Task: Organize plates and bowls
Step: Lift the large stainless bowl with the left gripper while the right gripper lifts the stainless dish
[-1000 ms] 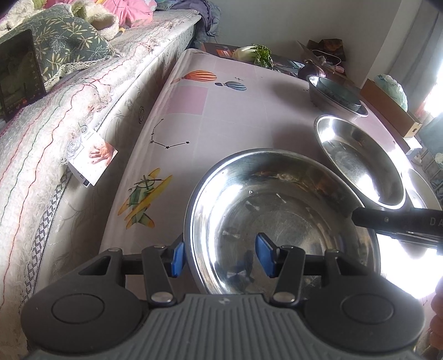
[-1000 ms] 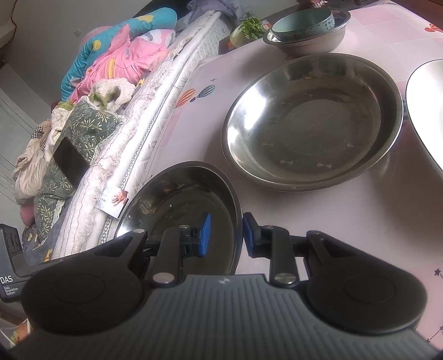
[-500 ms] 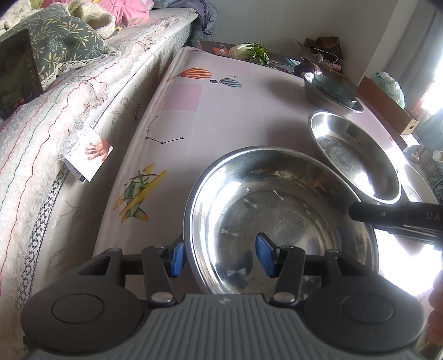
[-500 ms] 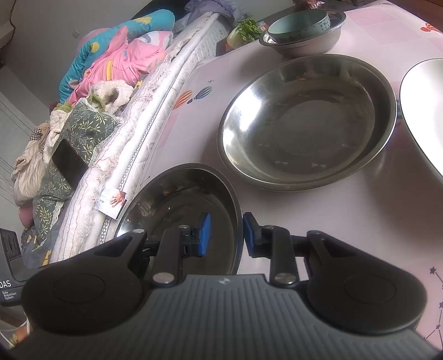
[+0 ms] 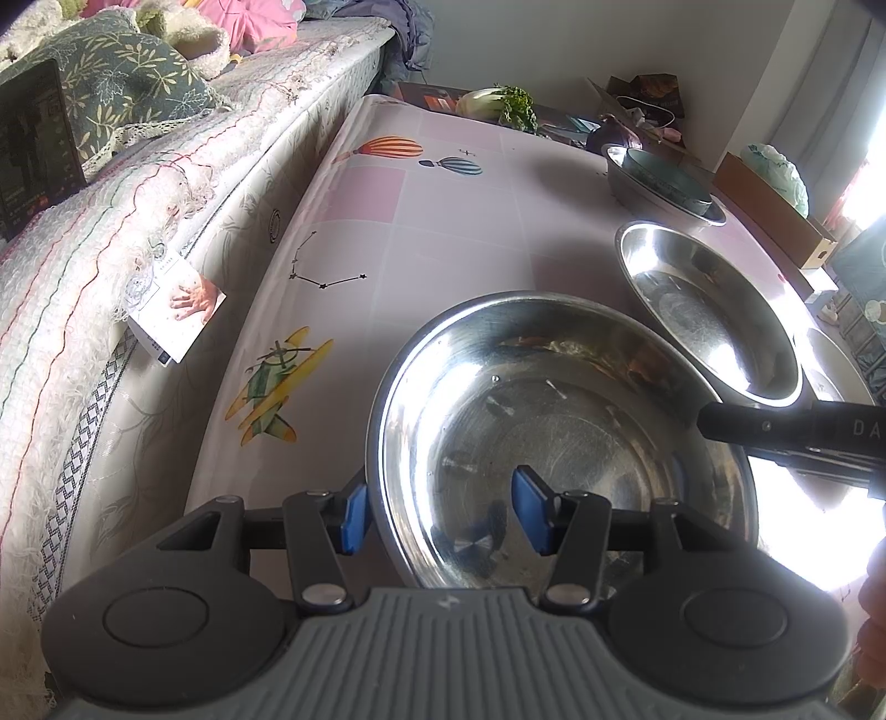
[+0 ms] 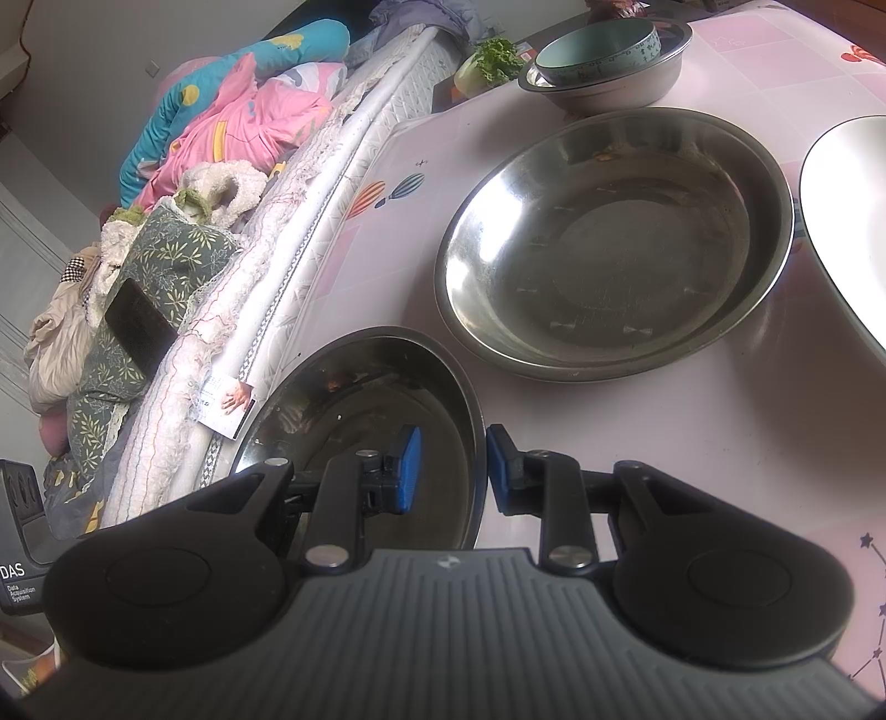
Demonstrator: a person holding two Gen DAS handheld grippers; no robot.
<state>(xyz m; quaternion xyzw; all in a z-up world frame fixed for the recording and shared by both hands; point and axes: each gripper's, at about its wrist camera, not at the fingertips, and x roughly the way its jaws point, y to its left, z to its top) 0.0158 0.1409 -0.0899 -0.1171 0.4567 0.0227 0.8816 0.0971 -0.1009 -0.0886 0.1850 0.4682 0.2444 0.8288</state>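
Here, listed from largest to smallest.

Bed [image 5: 166,183]: runs along the left of the surface, covered in a quilted white spread, with a leaf-print pillow [image 6: 166,249] and pink and blue clothing [image 6: 243,116] piled on it. A small printed card [image 5: 177,304] pokes out at the mattress edge.

Surface [image 5: 443,232]: covered in a pink-and-white cloth printed with hot-air balloons, an aeroplane and constellation lines.

Wide steel plate [image 6: 614,243]: shallow, empty, resting flat on the surface beyond the near bowl and apart from it.

Near steel bowl [image 5: 554,443]: at the near edge of the surface beside the bed, empty, shiny inside. Both sets of tongs straddle its rim.

White plate [image 6: 847,221]: at the right edge of the right wrist view, only partly in view, just beside the wide steel plate.

Far steel bowl [image 6: 614,83]: at the far end of the surface, carrying a teal bowl [image 6: 598,50] nested inside it. Leafy greens [image 6: 493,61] lie just behind.

Left tongs [image 5: 437,515]: partly open, one blue pad outside the near steel bowl's left rim and one inside over the basin; the inner pad stands clear of the wall, so no grip shows.

Right tongs [image 6: 451,471]: narrowed around the bowl's right rim, one pad inside and one outside, close against the metal and gripping it.
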